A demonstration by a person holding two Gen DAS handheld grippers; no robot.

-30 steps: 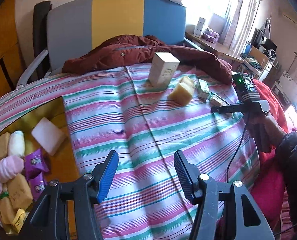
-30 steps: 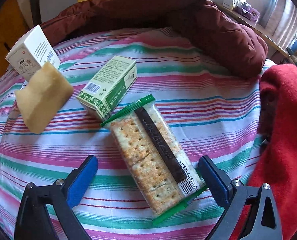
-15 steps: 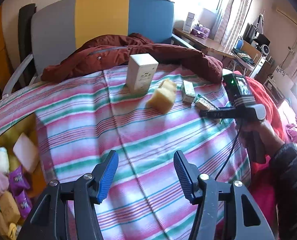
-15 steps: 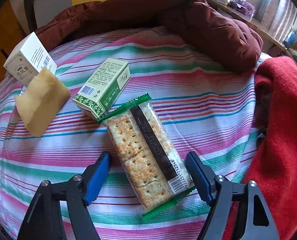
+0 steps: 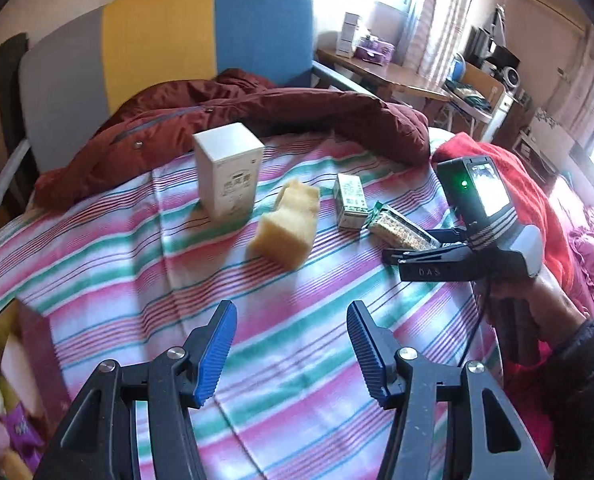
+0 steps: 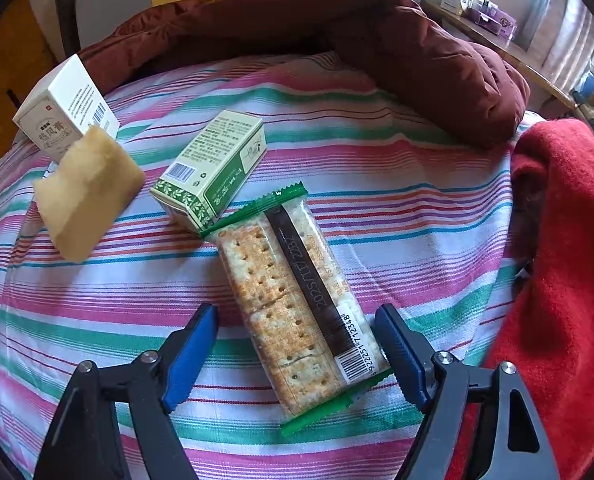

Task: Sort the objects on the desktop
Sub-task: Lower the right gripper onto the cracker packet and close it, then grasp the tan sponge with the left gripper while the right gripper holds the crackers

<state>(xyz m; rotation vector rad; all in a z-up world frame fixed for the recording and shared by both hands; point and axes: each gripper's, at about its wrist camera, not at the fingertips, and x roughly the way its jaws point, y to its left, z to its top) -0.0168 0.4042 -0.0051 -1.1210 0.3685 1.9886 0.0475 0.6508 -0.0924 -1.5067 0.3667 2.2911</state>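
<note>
Right wrist view: the right gripper [image 6: 295, 354] brackets the cracker pack [image 6: 297, 304], jaws spread, not yet clamped.
The pack lies on the striped cloth [image 6: 377, 184], touching the green box [image 6: 213, 168]; closing squarely is the likely next move. Printed: "2025/11/", barcode "922251712348".
Left wrist view: the left gripper [image 5: 291, 354] hangs released and empty over the cloth; the white box [image 5: 229, 174] label is probably too blurred to read.
</note>
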